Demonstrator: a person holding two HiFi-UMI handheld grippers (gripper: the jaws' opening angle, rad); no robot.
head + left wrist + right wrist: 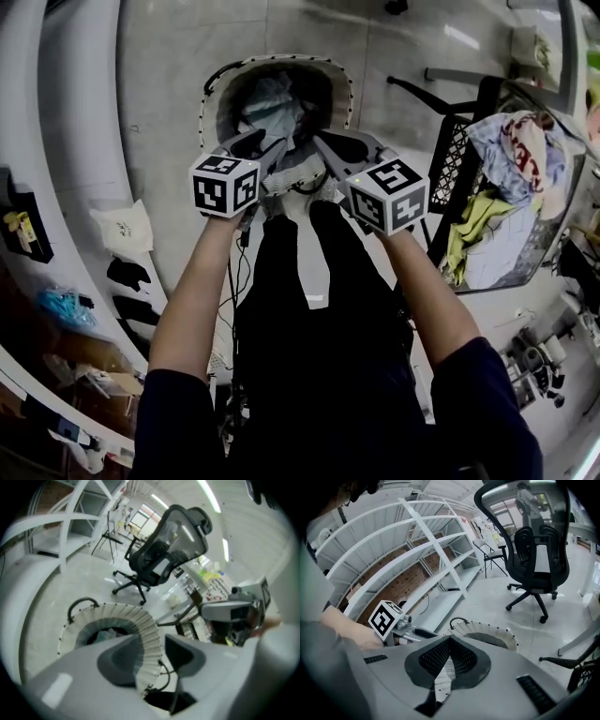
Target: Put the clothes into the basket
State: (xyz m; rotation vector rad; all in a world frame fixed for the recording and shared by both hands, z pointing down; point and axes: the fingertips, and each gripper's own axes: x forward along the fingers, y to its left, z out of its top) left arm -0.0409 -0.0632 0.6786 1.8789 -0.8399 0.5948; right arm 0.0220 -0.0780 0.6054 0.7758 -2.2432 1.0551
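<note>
Directly under both grippers, a round white pleated fabric basket [281, 59] stands on bare grey floor, its mouth unobstructed, with pale blue and white clothes [272, 101] inside. Left gripper [261, 146] hangs over the near rim, jaws apart, nothing between them. Right gripper [330, 146] is just beside it, jaws together, empty. A black mesh crate [459, 159] heaped with mixed garments [511, 155] crowds the right side.

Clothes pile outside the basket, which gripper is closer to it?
Right. The right gripper is over the basket's near rim, on the side toward the clothes pile; the left gripper is beside it, farther from the pile.
</note>
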